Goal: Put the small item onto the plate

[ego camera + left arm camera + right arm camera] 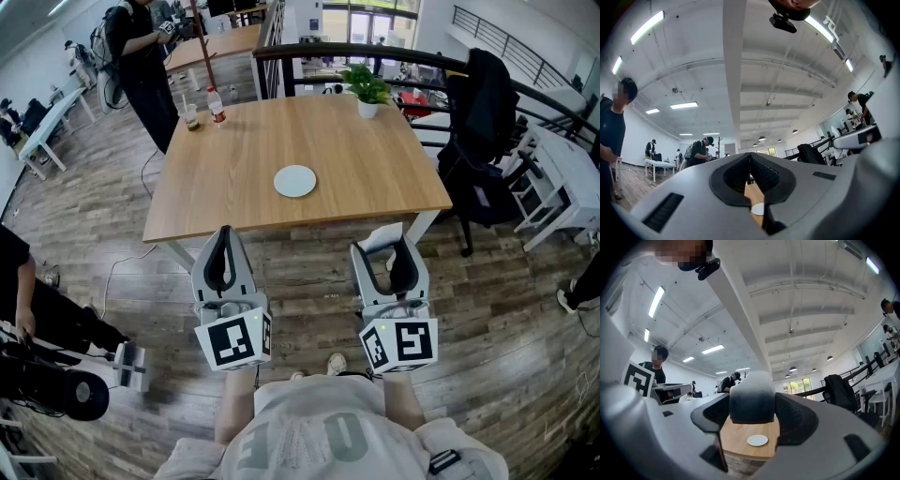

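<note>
Two grippers hang low over the wooden floor (309, 272), short of the worktop (375, 169). The left gripper (224, 234) has its fingers (764, 173) closed together with nothing between them. The right gripper (395, 248) has its fingers (793, 416) spread wide and clamped on the small item (751, 401). It is a soft-edged block, white on top and dark grey below, and it fills the gap from one finger to the other.

One worktop of pale wood lies ahead of both pairs of fingers. One round white plate (295, 181) lies flat on it, ahead and between the two pairs, well apart from the item; its whole white face shows.

Past the plate, beyond the right fingers at the far edge, one white pot (367, 109) holds a green plant. Beyond the left fingers, at the far left corner, stand one bottle (217, 106) and one cup (191, 116), just beside each other. What the cup holds is too small to tell.
</note>
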A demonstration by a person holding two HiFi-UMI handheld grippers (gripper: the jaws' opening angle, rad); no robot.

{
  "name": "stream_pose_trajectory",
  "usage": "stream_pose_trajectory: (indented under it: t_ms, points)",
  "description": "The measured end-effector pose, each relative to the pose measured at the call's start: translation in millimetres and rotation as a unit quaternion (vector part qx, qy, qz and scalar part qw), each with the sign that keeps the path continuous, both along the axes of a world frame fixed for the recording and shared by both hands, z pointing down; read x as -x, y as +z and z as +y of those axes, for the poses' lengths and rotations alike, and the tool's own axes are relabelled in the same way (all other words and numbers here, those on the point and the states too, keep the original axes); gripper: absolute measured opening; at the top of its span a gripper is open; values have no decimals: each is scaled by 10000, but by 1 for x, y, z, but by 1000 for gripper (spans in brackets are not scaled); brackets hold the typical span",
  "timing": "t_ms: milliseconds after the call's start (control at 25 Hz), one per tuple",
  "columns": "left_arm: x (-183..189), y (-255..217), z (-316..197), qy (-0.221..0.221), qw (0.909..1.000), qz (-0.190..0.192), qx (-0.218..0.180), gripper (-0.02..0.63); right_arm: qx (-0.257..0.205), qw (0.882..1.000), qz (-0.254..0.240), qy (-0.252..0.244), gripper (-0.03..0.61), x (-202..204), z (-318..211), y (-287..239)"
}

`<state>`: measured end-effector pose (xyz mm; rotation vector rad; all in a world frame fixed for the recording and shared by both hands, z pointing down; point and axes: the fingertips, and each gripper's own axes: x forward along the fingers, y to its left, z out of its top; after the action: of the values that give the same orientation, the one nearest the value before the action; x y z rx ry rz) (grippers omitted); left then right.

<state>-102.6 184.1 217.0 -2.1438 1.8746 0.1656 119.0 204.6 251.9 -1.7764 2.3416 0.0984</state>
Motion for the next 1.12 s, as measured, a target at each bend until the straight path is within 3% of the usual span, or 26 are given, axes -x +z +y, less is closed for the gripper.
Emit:
stream_pose_trajectory:
  t_ms: [400,600,920,1120]
  points:
    - [-16,-2,-11,-46,10000,-88,4,8,-74,9999,103,-20,305,-16,-7,1]
    - [-36,3,-19,-92,9998,-153,68,8,-194,9997,-104,-94,305,-39,-10,-1]
    - [-49,5,-18,-404,9990,-187,-17,8,-195,9994,-186,-238,305,-72,-28,5]
    - [-36,7,-17,-691,9975,-144,-65,8,-243,9985,-114,-472,305,-65,-32,6]
